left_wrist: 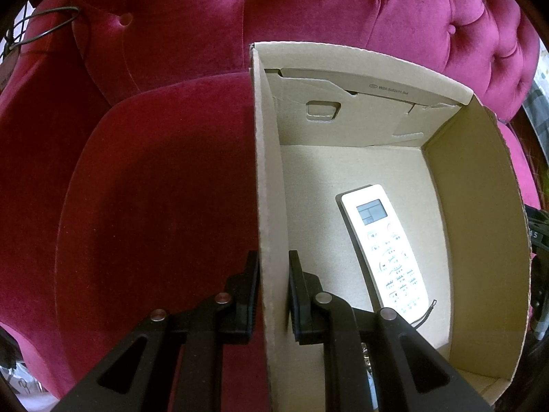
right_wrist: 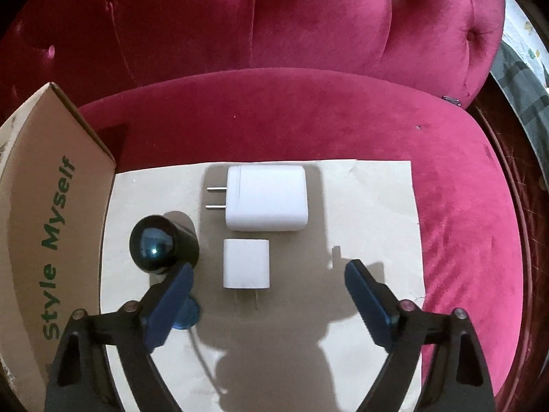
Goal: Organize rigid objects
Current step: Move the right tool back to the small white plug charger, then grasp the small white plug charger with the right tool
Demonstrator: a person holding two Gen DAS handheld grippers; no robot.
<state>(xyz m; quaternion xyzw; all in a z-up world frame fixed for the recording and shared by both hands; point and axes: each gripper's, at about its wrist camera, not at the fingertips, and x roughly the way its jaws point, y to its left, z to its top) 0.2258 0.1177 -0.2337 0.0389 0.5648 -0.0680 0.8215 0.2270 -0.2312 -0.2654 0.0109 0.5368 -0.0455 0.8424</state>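
In the left wrist view my left gripper (left_wrist: 273, 257) is shut on the left wall of an open cardboard box (left_wrist: 480, 206), one finger outside and one inside. A white remote control (left_wrist: 387, 250) lies flat on the box floor. In the right wrist view my right gripper (right_wrist: 270, 267) stands open over a pale sheet (right_wrist: 377, 206). A small white charger (right_wrist: 245, 262) lies between its spread blue fingers, untouched. A larger white charger (right_wrist: 267, 199) lies just beyond it. A dark glossy round-topped object (right_wrist: 158, 243) stands beside the left finger.
Everything rests on a magenta velvet sofa seat (right_wrist: 463, 223) with a tufted backrest (left_wrist: 274, 7). The box's outer side, printed "Style Myself" (right_wrist: 51, 223), borders the sheet on the left. A small blue item with a thin cable (right_wrist: 187, 316) sits partly under the left finger.
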